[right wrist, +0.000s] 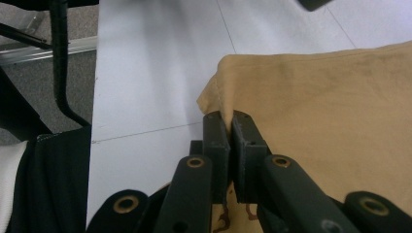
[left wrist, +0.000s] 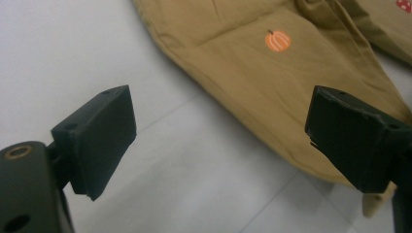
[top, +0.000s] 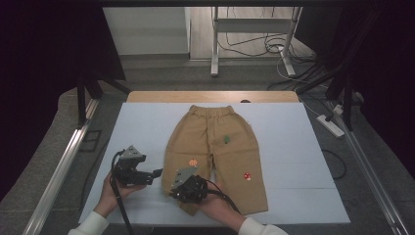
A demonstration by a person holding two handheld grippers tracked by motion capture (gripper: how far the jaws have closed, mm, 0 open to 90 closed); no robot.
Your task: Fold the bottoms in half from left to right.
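Tan child's trousers (top: pixel 215 147) lie flat on the white table cover, waistband at the far end, with small pumpkin (left wrist: pixel 278 41), green and red motifs. My right gripper (top: pixel 188 188) sits over the hem of the left-hand leg, shut on a pinched corner of the trousers' hem (right wrist: pixel 218 104). The fabric rises in a small peak between the jaws. My left gripper (top: pixel 155 172) rests on the cover just left of that leg, open with nothing between its fingers (left wrist: pixel 99 138). The leg's edge runs between them in the left gripper view.
The white cover (top: pixel 142 132) spreads wide around the trousers on a wooden table. Metal rails (top: pixel 63 161) run along both sides. A power strip (top: pixel 332 125) and cables lie on the floor at right, a table frame (top: pixel 215 44) beyond.
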